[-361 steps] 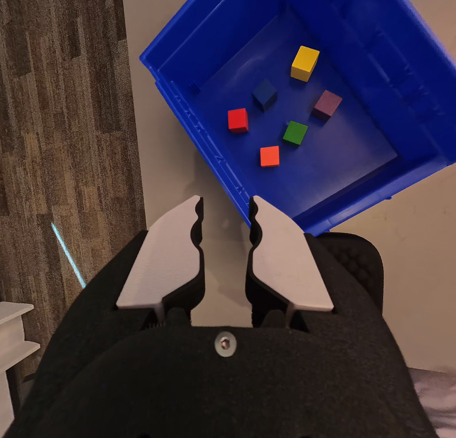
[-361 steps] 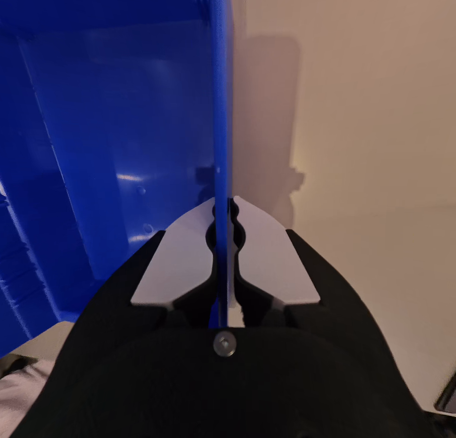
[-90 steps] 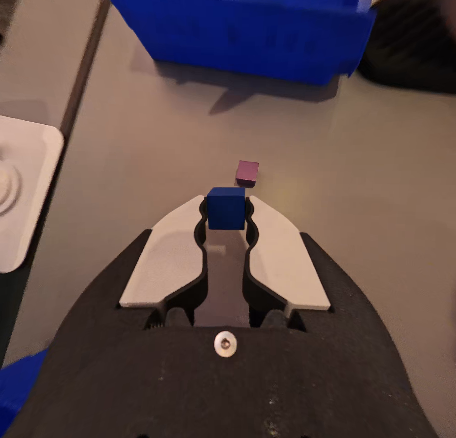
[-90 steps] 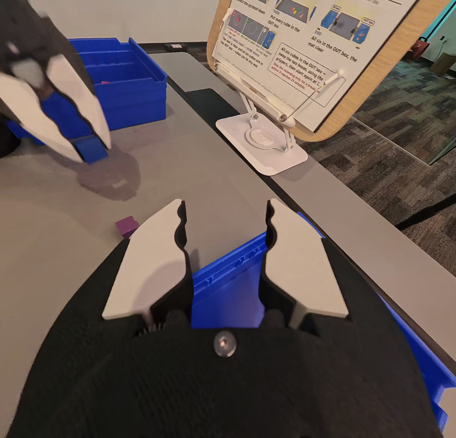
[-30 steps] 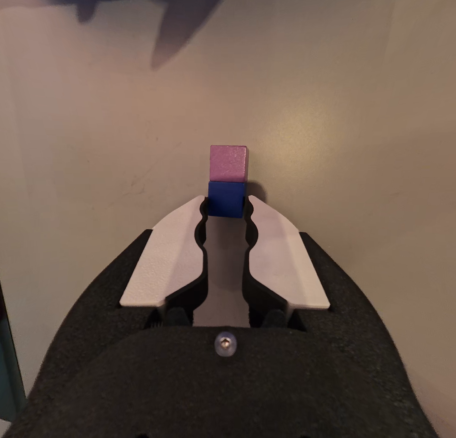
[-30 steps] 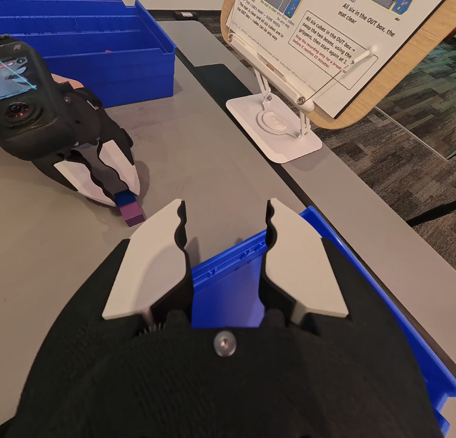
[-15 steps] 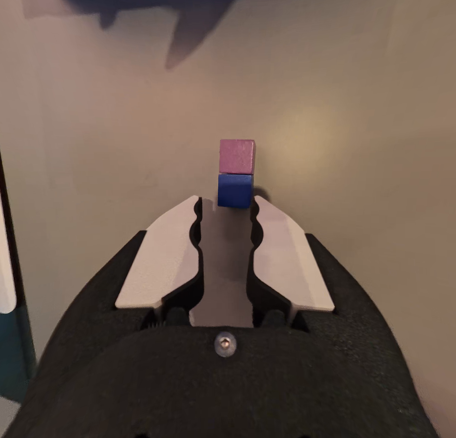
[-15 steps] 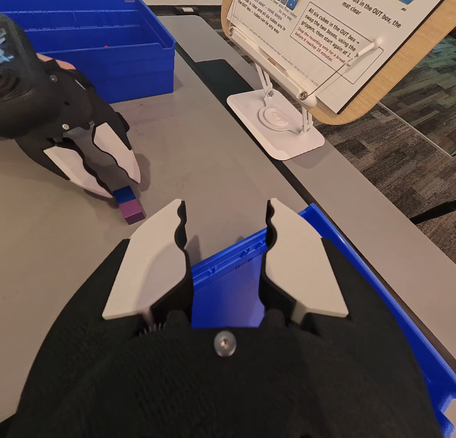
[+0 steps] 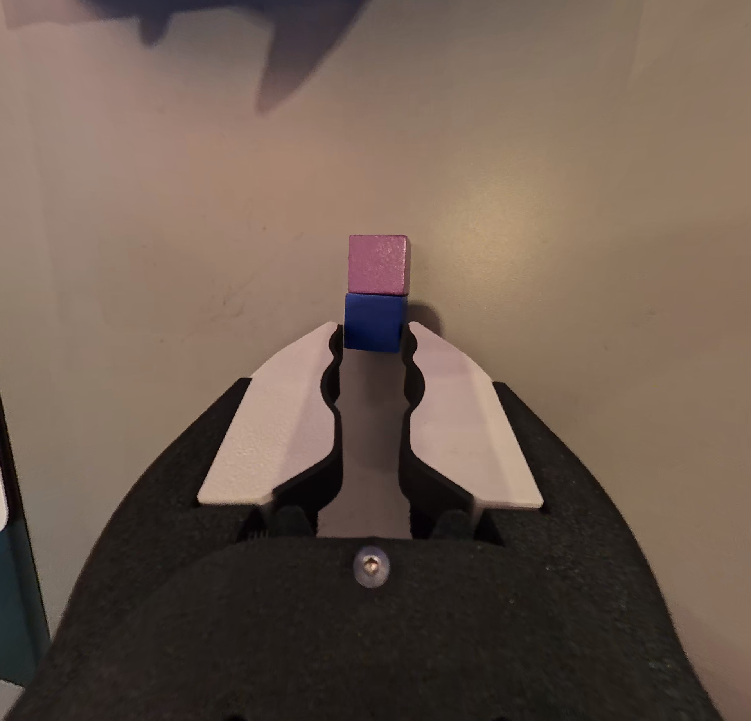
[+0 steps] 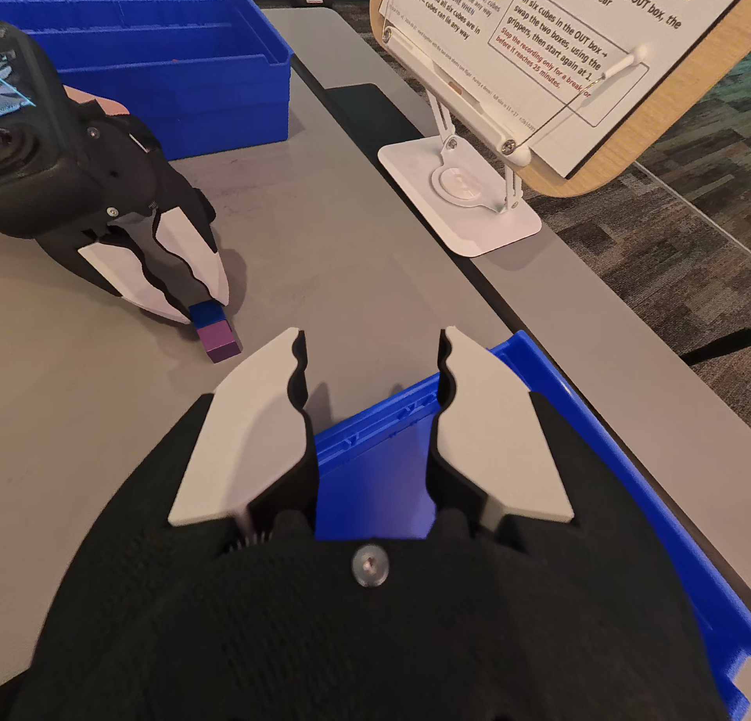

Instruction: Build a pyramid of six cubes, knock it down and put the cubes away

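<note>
White-faced fingers of the left gripper (image 9: 374,327) sit on either side of the blue cube (image 9: 374,322), their tips against its two sides, so the tongs are clamped on it at the very front. That cube rests on the grey table (image 9: 569,197), and its far face touches the purple cube (image 9: 378,264), the two forming a short row. From the right wrist view the same left gripper (image 10: 205,307) reaches down from the left, tilted toward the table, with the blue cube (image 10: 206,311) at its tips and the purple cube (image 10: 219,341) just beyond, toward the right gripper.

The right gripper (image 10: 370,350) hangs with its tongs wide apart and nothing between them, above the near blue bin (image 10: 548,396), whose rim crosses between its fingers. This bin sits at the right edge of the table. A second blue bin (image 10: 183,59) stands at the far left, behind the left gripper. Far right, a white stand (image 10: 459,209) holds a wooden-edged board with a printed sheet (image 10: 569,51). Patterned dark carpet (image 10: 670,234) lies beyond the table edge.
</note>
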Motion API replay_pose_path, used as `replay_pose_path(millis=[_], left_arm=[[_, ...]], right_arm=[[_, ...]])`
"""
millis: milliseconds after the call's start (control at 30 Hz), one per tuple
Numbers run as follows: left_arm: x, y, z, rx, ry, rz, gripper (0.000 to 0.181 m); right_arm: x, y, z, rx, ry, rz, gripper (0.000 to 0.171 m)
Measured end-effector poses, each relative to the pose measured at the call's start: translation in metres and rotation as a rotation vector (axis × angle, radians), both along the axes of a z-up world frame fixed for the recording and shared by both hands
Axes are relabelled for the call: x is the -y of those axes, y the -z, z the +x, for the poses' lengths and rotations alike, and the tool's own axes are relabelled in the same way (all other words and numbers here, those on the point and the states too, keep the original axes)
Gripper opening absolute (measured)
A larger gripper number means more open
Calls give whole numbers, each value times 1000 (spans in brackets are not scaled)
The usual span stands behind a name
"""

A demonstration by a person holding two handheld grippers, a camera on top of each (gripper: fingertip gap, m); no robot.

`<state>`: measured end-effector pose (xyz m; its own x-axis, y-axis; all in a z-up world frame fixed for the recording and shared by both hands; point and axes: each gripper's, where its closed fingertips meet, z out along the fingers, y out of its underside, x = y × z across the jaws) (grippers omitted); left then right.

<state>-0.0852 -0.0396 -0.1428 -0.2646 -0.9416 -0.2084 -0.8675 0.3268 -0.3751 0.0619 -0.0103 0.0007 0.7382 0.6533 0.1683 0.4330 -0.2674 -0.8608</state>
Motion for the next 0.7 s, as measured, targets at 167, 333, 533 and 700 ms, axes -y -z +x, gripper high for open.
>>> replay_pose_path(millis=[167,333,533,700], left_arm=[[3,1,1,0,13,-4,30],[-1,4,1,-10,3,27,33],[0,-1,1,-1,3,25,35],[-1,-3,-2,-8,11,51,36]], right_arm=[[0,0,1,4,2,0,63],[0,1,1,0,2,-3,63],[0,3,0,7,-5,-13,63],[1,6,-1,15,-11,-24,63]])
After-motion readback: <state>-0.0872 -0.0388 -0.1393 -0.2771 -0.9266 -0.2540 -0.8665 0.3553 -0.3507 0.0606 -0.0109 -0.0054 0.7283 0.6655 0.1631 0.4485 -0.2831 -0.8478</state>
